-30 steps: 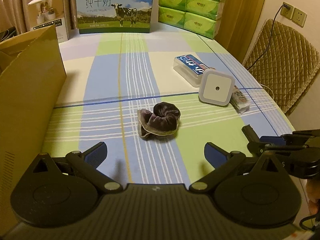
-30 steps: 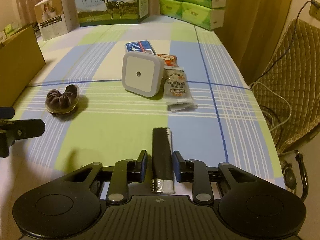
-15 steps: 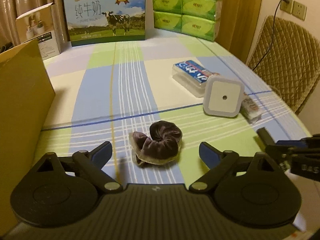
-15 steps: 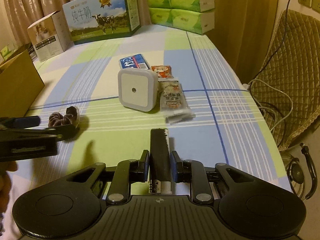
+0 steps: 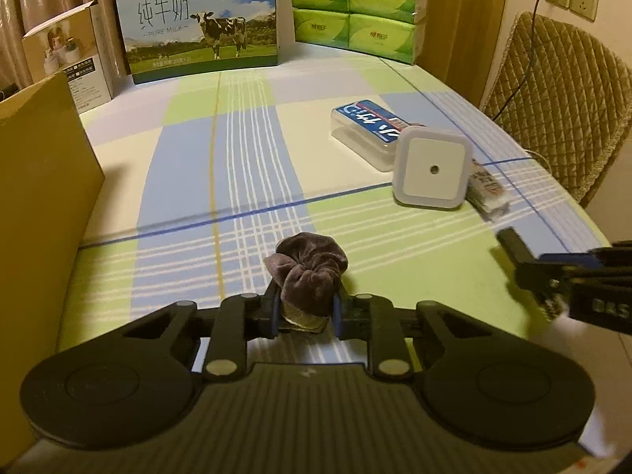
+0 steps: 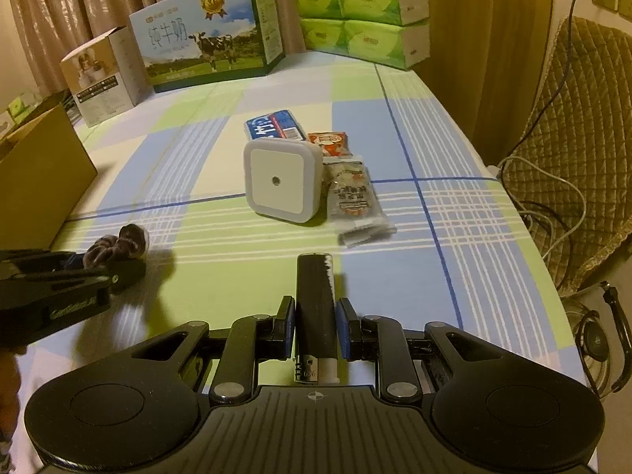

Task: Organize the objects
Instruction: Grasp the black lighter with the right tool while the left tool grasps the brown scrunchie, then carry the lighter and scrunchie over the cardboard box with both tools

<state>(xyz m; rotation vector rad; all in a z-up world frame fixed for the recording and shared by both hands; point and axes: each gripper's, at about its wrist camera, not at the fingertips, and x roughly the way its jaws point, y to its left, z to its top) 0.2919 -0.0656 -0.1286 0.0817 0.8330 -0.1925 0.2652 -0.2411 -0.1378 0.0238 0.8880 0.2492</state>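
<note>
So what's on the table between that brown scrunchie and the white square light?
Nothing: in the left wrist view only bare checked tablecloth runs from the scrunchie, clamped in the left gripper, to the night light.

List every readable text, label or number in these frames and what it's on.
"纯牛奶" and "PURE MILK": milk carton.
"30" on the carton's gold medal; not sharp.
"606": metal end of the lighter held in the right gripper.
Too blurred or small to read: blue-labelled clear box, snack packets, green tissue packs, small white box, lettering on the gripper bodies.
</note>
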